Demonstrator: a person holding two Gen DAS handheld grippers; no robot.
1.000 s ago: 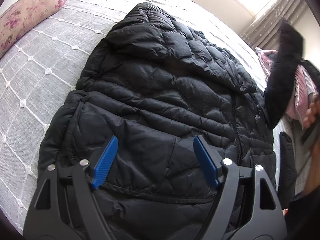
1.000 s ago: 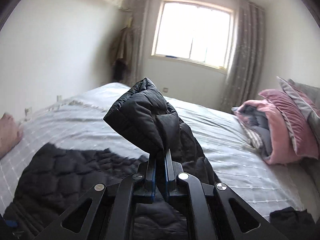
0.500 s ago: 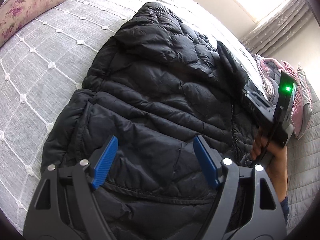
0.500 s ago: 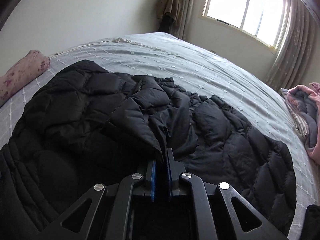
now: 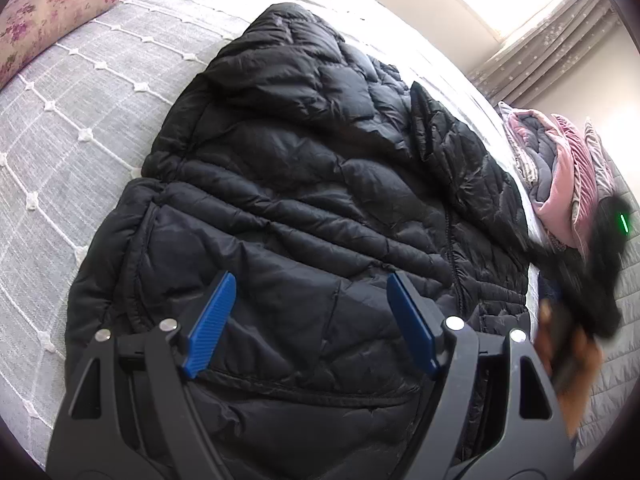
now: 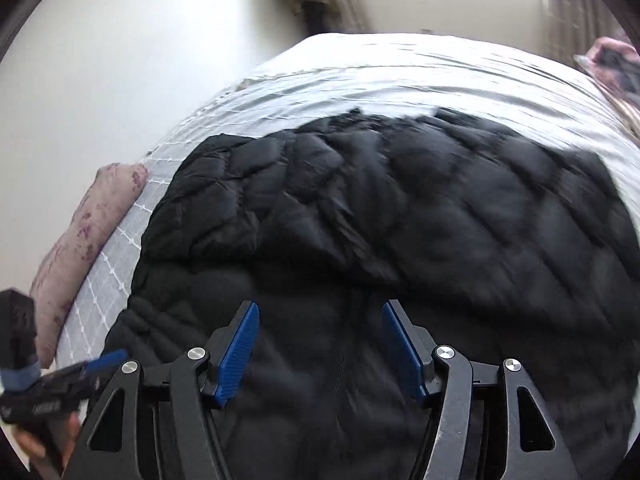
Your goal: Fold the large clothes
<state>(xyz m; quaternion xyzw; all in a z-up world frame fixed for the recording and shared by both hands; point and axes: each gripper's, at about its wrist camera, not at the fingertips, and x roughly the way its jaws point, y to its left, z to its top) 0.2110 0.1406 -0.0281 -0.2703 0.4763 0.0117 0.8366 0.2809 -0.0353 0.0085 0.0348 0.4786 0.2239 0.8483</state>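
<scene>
On grey bedspread (image 5: 80,128), black puffer jacket (image 5: 320,184), both grippers' fingers apart

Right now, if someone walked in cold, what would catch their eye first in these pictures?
A big black puffer jacket sprawled across the grey quilted bedspread fills both views. Next come the blue pads of the left gripper and right gripper, both open above it. A floral pillow lies far left; pink bedding is heaped at right.

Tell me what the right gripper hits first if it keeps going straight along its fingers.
Most likely the black puffer jacket: the right gripper, jaws just opened and nothing between them, points down at it on the bed. Depth is unclear.
</scene>
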